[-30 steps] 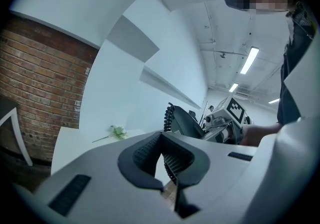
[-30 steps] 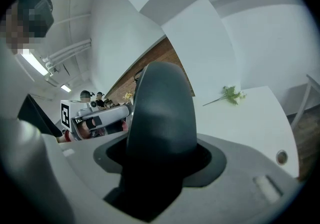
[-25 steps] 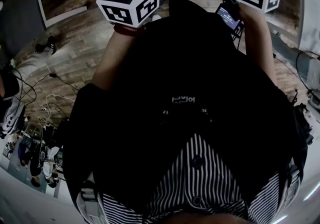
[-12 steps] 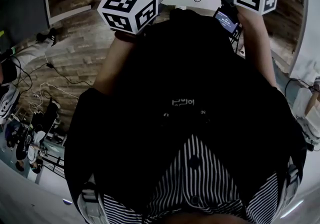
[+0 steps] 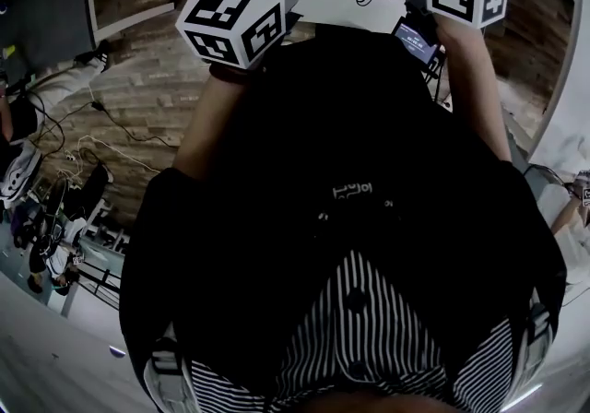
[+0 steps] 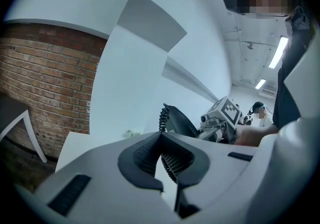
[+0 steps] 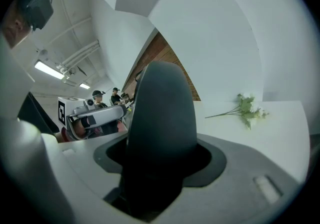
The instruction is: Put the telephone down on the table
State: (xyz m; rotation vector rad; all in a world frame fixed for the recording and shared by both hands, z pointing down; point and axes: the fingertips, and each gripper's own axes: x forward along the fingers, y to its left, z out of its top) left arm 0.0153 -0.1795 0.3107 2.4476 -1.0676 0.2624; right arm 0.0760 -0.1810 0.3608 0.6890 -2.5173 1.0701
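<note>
Closest in, the head view is mostly the person's black jacket [image 5: 323, 153] over a striped shirt [image 5: 369, 328]. Just past the torso, both grippers are at the near edge of the white tabletop [image 7: 280, 123].

Left gripper [image 6: 161, 138]: jaws pinched together at the tips, nothing in them.

Right gripper [image 7: 160, 153]: jaws spread wide and clamped on the black telephone [image 7: 160, 103], which stands upright between them. Coiled cord [image 6: 162, 118] comes off one end, between the two grippers. Can't tell if the telephone touches the tabletop.

Farther right, a green sprig [image 7: 246, 109] with pale flowers lies flat on the tabletop, well apart from the telephone. Far side: brick wall [image 6: 45, 83].
</note>
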